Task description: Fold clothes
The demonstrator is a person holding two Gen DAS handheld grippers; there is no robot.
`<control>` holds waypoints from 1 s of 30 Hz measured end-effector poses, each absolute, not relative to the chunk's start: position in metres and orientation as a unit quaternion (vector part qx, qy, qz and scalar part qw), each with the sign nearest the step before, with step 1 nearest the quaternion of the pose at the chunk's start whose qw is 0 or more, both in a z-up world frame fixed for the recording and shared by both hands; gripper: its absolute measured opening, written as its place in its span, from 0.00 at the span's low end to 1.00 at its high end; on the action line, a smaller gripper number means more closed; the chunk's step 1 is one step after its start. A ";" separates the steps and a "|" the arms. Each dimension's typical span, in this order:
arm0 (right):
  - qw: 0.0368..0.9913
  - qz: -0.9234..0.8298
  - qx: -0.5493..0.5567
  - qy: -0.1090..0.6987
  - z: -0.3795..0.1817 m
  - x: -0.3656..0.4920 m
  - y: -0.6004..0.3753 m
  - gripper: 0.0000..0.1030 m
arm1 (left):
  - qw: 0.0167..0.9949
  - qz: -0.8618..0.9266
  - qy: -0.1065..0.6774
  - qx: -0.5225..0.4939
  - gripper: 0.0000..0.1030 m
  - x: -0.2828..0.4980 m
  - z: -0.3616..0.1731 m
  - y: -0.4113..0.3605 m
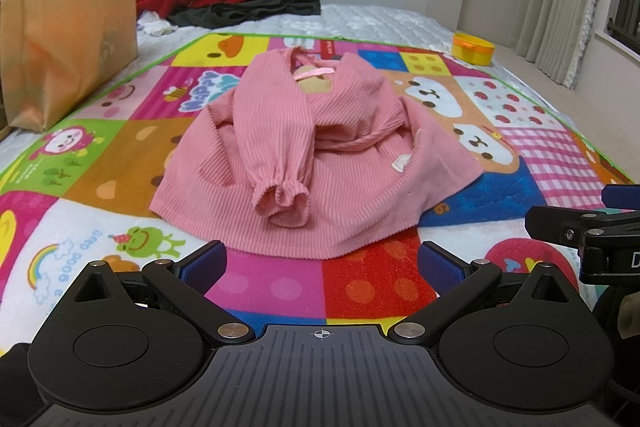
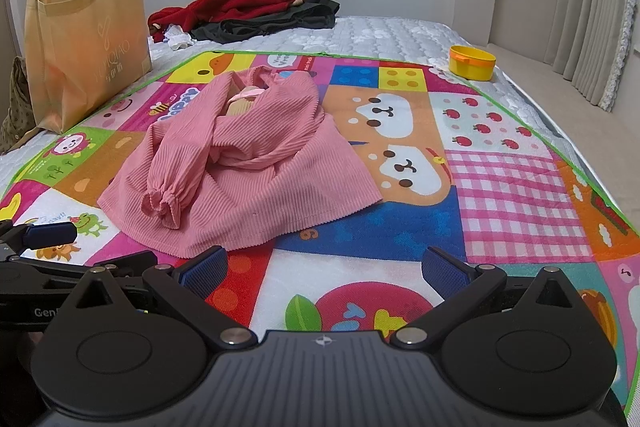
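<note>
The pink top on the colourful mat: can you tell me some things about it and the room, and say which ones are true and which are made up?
1. The pink top lies on the colourful mat. True.
2. The left gripper is pinching the top's hem. False: its fingers are spread apart and hold nothing.
3. One sleeve is folded across the front of the top. True.
4. The yellow tub sits on top of the pink top. False: it stands far off, at the mat's far corner.
5. A brown bag stands upright on the bed. True.
6. The right gripper is closed. False: it is open.
</note>
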State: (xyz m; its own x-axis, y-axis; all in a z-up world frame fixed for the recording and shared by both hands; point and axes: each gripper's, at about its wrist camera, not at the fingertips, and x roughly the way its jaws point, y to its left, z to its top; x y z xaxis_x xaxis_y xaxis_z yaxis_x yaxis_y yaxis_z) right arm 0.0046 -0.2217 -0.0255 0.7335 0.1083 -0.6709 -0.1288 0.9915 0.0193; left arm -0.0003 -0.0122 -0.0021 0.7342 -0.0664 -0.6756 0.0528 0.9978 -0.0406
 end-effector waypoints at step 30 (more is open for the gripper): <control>0.930 0.062 -0.022 0.362 -0.027 0.005 -0.219 1.00 | 0.931 -0.034 0.362 -0.010 1.00 0.000 -0.002 -0.012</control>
State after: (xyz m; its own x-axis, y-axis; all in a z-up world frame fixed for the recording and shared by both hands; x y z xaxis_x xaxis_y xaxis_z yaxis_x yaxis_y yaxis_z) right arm 0.0052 -0.2188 -0.0268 0.7303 0.0983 -0.6760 -0.1308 0.9914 0.0029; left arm -0.0005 -0.0124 -0.0016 0.7351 -0.0707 -0.6743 0.0557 0.9975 -0.0438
